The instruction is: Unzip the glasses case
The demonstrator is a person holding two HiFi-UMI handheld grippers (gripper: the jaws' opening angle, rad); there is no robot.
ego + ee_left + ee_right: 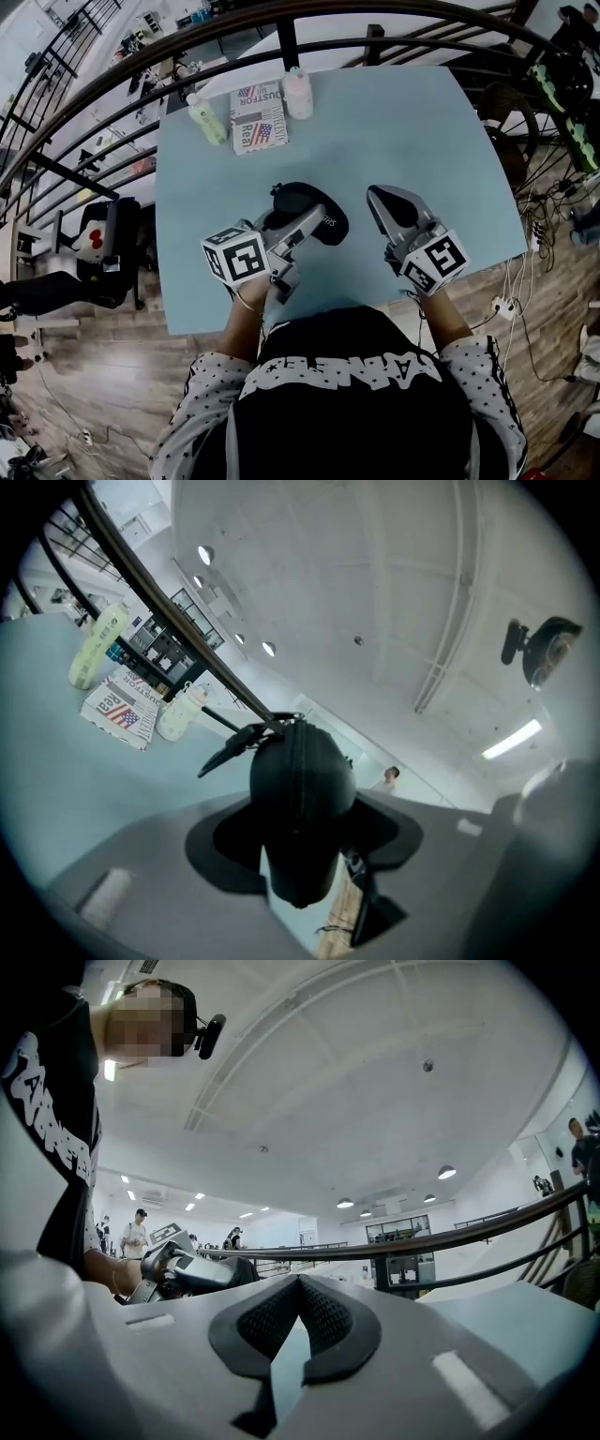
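A black glasses case [319,208] is held just above the light blue table [431,141], near its front edge. My left gripper [302,223] is shut on it. In the left gripper view the case [300,780] fills the gap between the grey jaws, its zipper line runs down the middle, and a dark pull strap [225,752] sticks out at the upper left. My right gripper [377,195] hangs to the right of the case, apart from it. Its jaws are shut, and its ribbed pads [323,1321] meet with nothing between them.
At the far side of the table stand a pale green bottle [206,119] and a pinkish bottle [298,92], with a flag-printed booklet [258,117] between them. A curved black railing [281,37] runs behind the table. A power strip [502,305] and cables lie on the floor at the right.
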